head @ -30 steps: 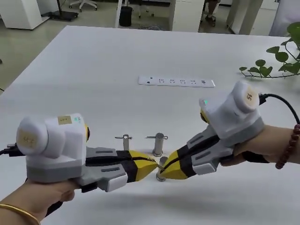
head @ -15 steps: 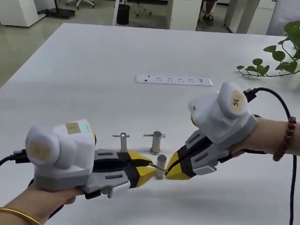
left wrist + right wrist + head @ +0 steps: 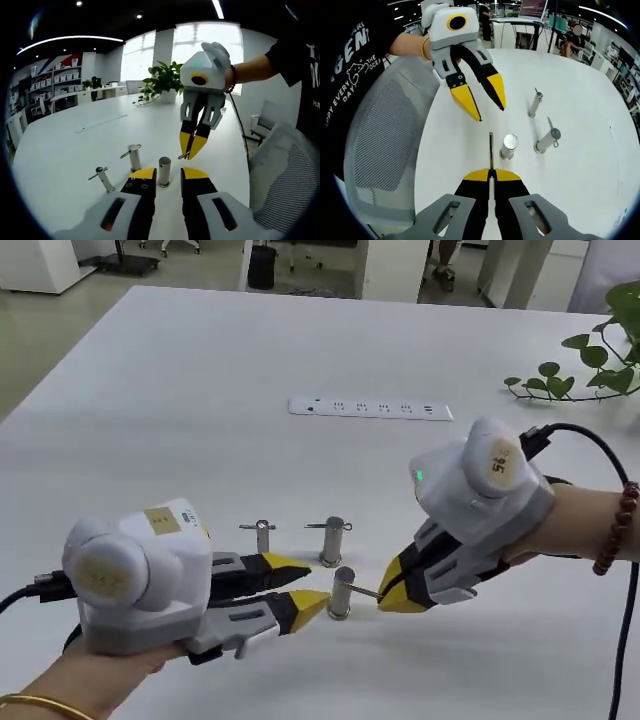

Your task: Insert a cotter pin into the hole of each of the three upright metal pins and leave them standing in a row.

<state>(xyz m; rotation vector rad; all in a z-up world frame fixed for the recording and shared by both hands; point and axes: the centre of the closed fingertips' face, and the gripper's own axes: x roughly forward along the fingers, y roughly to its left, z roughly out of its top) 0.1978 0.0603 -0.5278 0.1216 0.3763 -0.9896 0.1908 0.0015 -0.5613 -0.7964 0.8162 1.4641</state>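
Three upright metal pins stand on the white table [image 3: 200,390]. The two far pins [image 3: 263,536] [image 3: 332,542] each carry a cotter pin through the top. The near pin [image 3: 341,592] [image 3: 164,171] [image 3: 509,146] has none. My right gripper [image 3: 393,597] [image 3: 490,175] is shut on a thin cotter pin [image 3: 490,150] [image 3: 366,590]. Its free tip lies close beside the near pin's top. My left gripper [image 3: 302,582] [image 3: 168,174] is open, jaws either side of the near pin and just short of it. The right gripper [image 3: 191,146] shows facing it.
A white power strip [image 3: 370,409] lies farther back on the table. A green plant [image 3: 590,370] trails at the right edge. A cable [image 3: 600,470] runs from the right gripper. An office chair [image 3: 385,145] sits by the table's near side.
My left gripper has opened and drawn back slightly from the near pin. The right gripper with the cotter pin has shifted a little to the right.
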